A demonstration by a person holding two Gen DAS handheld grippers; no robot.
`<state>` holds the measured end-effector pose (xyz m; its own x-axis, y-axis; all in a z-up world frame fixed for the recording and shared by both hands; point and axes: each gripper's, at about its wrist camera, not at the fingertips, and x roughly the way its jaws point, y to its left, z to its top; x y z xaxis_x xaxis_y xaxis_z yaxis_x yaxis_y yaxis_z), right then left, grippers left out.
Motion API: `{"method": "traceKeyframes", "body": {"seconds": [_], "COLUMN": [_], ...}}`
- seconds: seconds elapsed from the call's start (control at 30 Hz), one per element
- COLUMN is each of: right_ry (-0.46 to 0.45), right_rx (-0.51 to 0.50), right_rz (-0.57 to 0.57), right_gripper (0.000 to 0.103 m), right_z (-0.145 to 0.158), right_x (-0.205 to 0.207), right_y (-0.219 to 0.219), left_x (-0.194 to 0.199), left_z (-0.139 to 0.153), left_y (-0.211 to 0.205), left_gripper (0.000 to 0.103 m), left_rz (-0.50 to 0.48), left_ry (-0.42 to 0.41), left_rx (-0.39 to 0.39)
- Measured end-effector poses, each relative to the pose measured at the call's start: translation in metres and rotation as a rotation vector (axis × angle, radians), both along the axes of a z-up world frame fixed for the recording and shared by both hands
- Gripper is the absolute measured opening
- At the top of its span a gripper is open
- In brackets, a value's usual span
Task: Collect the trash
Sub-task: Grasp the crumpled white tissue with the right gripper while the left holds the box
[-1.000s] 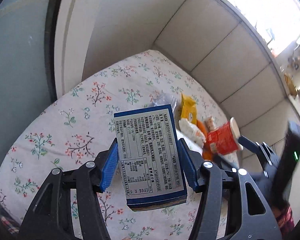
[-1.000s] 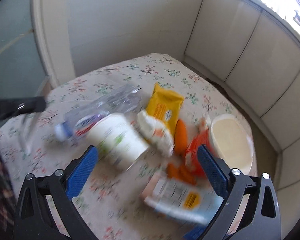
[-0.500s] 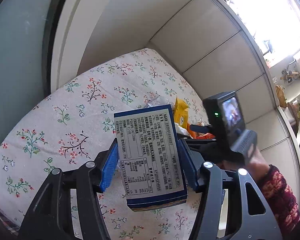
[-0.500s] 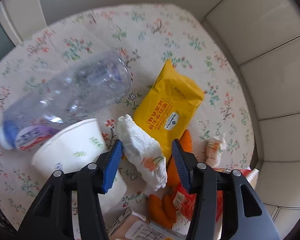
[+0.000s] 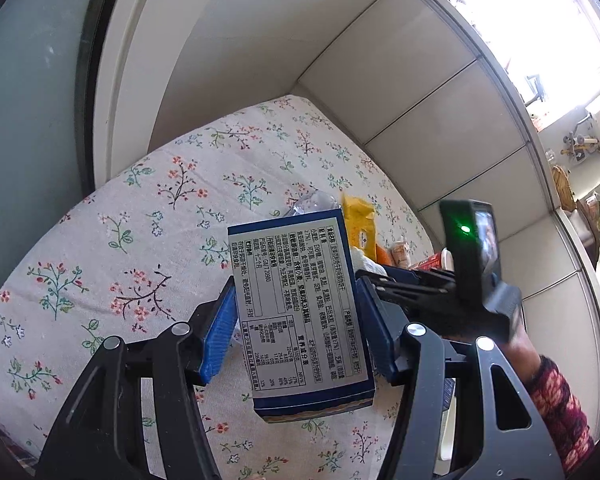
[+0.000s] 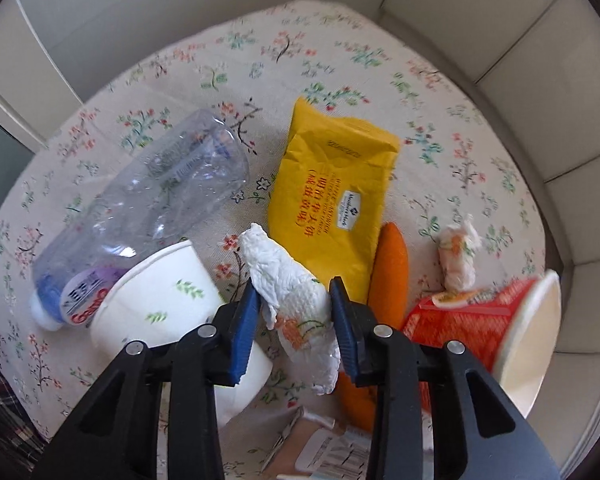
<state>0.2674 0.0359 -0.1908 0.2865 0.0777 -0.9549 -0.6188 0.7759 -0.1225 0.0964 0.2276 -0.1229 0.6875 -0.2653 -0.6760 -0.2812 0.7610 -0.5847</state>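
Note:
My left gripper (image 5: 296, 300) is shut on a blue carton (image 5: 300, 312) with a white printed label and holds it above the floral tablecloth (image 5: 140, 240). My right gripper (image 6: 294, 292) is down among the trash, its blue pads on both sides of a crumpled white paper towel (image 6: 292, 296), closed against it. Around it lie a clear plastic bottle (image 6: 140, 208), a white paper cup (image 6: 168, 304), a yellow packet (image 6: 336, 188), orange peel (image 6: 388, 268), a red noodle cup (image 6: 488, 320) and a small tissue wad (image 6: 458, 256).
The right gripper's body and camera (image 5: 468, 264) show at the right of the left wrist view. A beige packet (image 6: 324, 444) lies at the near edge. White wall panels (image 6: 540, 80) border the table at the back and right.
My right gripper dropped toward the table and narrowed its jaws around the paper towel. My left gripper kept the carton and tilted slightly.

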Motion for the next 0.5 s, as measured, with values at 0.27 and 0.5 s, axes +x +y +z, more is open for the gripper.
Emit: {"method": "traceKeyframes", "body": {"seconds": [0.27, 0.5], "right_ry": [-0.160, -0.393], "right_rx": [0.203, 0.347], "right_rz": [-0.091, -0.211], "right_gripper": [0.036, 0.036], "right_z": [0.066, 0.114], "right_x": [-0.037, -0.085], "right_y": [-0.035, -0.091], "left_x": [-0.005, -0.020], "left_z": [0.014, 0.030], "left_y": [-0.015, -0.049], "left_gripper": [0.055, 0.055], "left_rz": [-0.009, -0.047], "left_ry": [-0.080, -0.168], "left_rx": [0.073, 0.160]}}
